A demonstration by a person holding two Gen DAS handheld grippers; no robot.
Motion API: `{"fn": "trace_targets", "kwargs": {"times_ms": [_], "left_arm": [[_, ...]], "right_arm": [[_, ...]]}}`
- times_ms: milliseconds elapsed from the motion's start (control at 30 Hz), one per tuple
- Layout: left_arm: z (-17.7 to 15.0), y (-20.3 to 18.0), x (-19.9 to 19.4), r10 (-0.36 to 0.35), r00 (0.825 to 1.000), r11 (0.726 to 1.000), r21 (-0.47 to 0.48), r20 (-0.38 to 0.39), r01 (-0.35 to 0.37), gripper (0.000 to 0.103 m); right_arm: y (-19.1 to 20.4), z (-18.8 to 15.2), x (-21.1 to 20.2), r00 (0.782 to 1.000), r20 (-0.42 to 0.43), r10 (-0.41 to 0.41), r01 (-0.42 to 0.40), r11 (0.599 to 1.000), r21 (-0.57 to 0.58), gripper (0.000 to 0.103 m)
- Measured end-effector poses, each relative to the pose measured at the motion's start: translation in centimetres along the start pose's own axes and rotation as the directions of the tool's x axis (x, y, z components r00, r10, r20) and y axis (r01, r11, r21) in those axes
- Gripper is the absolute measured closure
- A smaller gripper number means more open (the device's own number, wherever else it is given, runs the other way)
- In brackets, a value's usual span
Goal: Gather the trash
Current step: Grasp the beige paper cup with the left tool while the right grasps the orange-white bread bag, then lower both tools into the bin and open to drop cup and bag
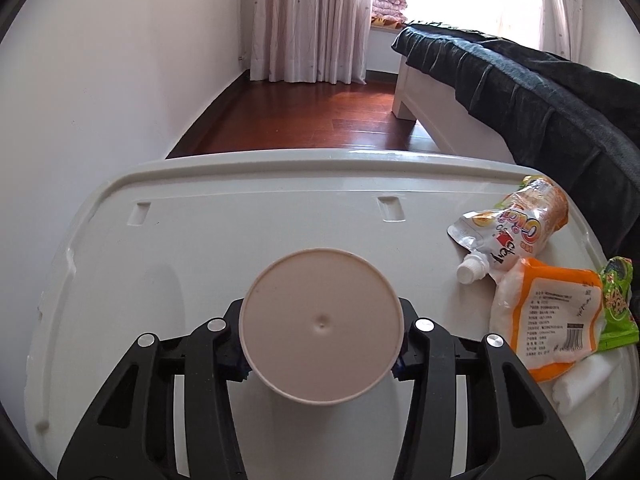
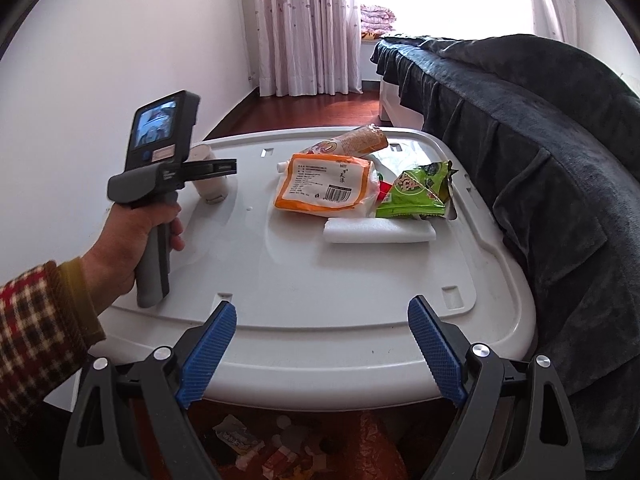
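We note the left gripper point(image 1: 320, 340) clamped on a pale paper cup point(image 1: 321, 330), its fingers pressed to either side of the cup wall, round base toward the camera, above the white plastic lid point(image 1: 248, 216). The right gripper point(image 2: 322, 354) hangs at the lid's near edge, fingers apart, gripping nothing. On the lid's far right lie a spout pouch point(image 1: 508, 232), an orange-and-white packet point(image 2: 326, 190), a green wrapper point(image 2: 416, 192) and a white foam strip point(image 2: 378, 232).

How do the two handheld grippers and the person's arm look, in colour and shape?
The right gripper has black linkage arms with silver rivets and ribbed blue pads. The left gripper looks alike; it has a grey pistol handle and a small screen. The left hand is bare, with a red checked sleeve.
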State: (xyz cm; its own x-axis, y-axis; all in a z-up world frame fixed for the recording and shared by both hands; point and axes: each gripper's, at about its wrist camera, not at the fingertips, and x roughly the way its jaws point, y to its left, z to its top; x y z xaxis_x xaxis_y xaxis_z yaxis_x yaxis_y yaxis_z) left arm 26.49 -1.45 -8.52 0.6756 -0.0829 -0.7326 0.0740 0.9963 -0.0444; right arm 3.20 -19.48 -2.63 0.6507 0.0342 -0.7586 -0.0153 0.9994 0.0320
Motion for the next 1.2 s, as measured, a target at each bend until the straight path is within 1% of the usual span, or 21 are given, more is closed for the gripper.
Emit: {"fn": "trace_targets", "kwargs": {"times_ms": [100, 167, 267, 367, 467, 533, 567, 633, 667, 700, 767, 867, 933, 1000, 1033, 1067, 1100, 1167, 1200], "left_arm": [[-0.6, 0.5, -1.3, -0.015, 1.000, 1.000, -0.006, 0.013, 0.015, 0.057], [-0.9, 0.6, -2.0, -0.022, 1.000, 1.000, -0.004, 0.018, 0.022, 0.057], [-1.7, 0.7, -3.4, -0.032, 0.999, 0.999, 0.010, 0.030, 0.031, 0.057], [-2.3, 1.0, -4.4, -0.038, 0.998, 0.999, 0.023, 0.040, 0.037, 0.057], [-2.6, 1.4, -5.1, -0.044, 0.998, 0.999, 0.016, 0.045, 0.043, 0.057], [-2.4, 1.6, -5.3, -0.052, 0.998, 0.999, 0.009, 0.048, 0.051, 0.057], [-2.3, 1.6, -5.4, -0.054, 0.997, 0.999, 0.008, 0.052, 0.053, 0.057], [-2.0, 1.5, -5.7, -0.058, 0.996, 0.998, 0.014, 0.062, 0.058, 0.057], [-1.9, 1.3, -5.7, -0.061, 0.996, 0.998, 0.016, 0.064, 0.060, 0.057], [-1.8, 1.1, -5.8, -0.066, 0.996, 0.998, 0.015, 0.066, 0.065, 0.057], [-1.8, 0.9, -5.9, -0.075, 0.995, 0.997, 0.017, 0.069, 0.074, 0.057], [-1.9, 0.5, -6.0, -0.087, 0.994, 0.996, 0.023, 0.068, 0.085, 0.057], [-2.0, 0.1, -6.1, -0.094, 0.993, 0.995, 0.030, 0.066, 0.092, 0.057], [-2.1, -0.3, -6.2, -0.101, 0.993, 0.995, 0.034, 0.066, 0.099, 0.057], [-2.2, -0.4, -6.2, -0.102, 0.992, 0.994, 0.036, 0.068, 0.100, 0.057], [-2.2, -0.6, -6.4, -0.104, 0.992, 0.994, 0.039, 0.070, 0.101, 0.057], [-2.3, -0.7, -6.5, -0.105, 0.992, 0.994, 0.043, 0.072, 0.102, 0.057], [-2.3, -0.8, -6.8, -0.107, 0.991, 0.994, 0.045, 0.076, 0.104, 0.057], [-2.4, -0.8, -6.9, -0.108, 0.991, 0.993, 0.044, 0.075, 0.105, 0.057]], "right_arm": [[0.4, 2.1, 1.3, 1.000, -0.009, 0.004, -0.004, 0.999, -0.053, 0.017], [0.5, 3.8, 2.4, 1.000, 0.010, -0.001, 0.002, 0.996, -0.092, 0.017], [0.8, 6.7, 4.7, 1.000, 0.028, 0.008, -0.002, 0.984, -0.181, 0.017], [1.4, 9.3, 7.9, 1.000, 0.007, 0.022, -0.019, 0.958, -0.287, 0.017], [2.5, 11.0, 11.6, 0.999, -0.030, 0.023, -0.033, 0.903, -0.428, 0.017], [2.8, 11.5, 13.4, 0.998, -0.064, 0.015, -0.044, 0.876, -0.481, 0.017], [2.8, 11.8, 14.6, 0.996, -0.087, 0.009, -0.051, 0.866, -0.497, 0.017], [2.7, 12.2, 16.1, 0.993, -0.119, 0.007, -0.067, 0.863, -0.501, 0.017], [2.5, 12.3, 16.6, 0.991, -0.131, 0.002, -0.068, 0.863, -0.500, 0.017], [2.3, 12.5, 17.7, 0.986, -0.170, 0.000, -0.085, 0.865, -0.494, 0.017], [2.2, 12.6, 18.6, 0.984, -0.177, -0.008, -0.083, 0.863, -0.499, 0.013], [2.1, 13.1, 20.0, 0.971, -0.238, 0.007, -0.123, 0.872, -0.474, 0.012], [2.3, 13.1, 20.4, 0.970, -0.245, 0.003, -0.120, 0.877, -0.466, 0.017], [2.7, 12.5, 20.5, 0.970, -0.242, -0.004, -0.114, 0.874, -0.473, 0.022], [2.9, 12.3, 20.5, 0.971, -0.239, -0.007, -0.111, 0.874, -0.474, 0.026], [3.0, 12.2, 20.5, 0.971, -0.238, -0.006, -0.110, 0.876, -0.469, 0.033], [3.1, 12.1, 20.4, 0.970, -0.243, -0.004, -0.111, 0.883, -0.457, 0.036], [3.4, 11.9, 20.1, 0.967, -0.255, 0.000, -0.114, 0.895, -0.432, 0.052], [3.6, 11.8, 19.9, 0.967, -0.254, -0.001, -0.110, 0.899, -0.425, 0.055]]}}
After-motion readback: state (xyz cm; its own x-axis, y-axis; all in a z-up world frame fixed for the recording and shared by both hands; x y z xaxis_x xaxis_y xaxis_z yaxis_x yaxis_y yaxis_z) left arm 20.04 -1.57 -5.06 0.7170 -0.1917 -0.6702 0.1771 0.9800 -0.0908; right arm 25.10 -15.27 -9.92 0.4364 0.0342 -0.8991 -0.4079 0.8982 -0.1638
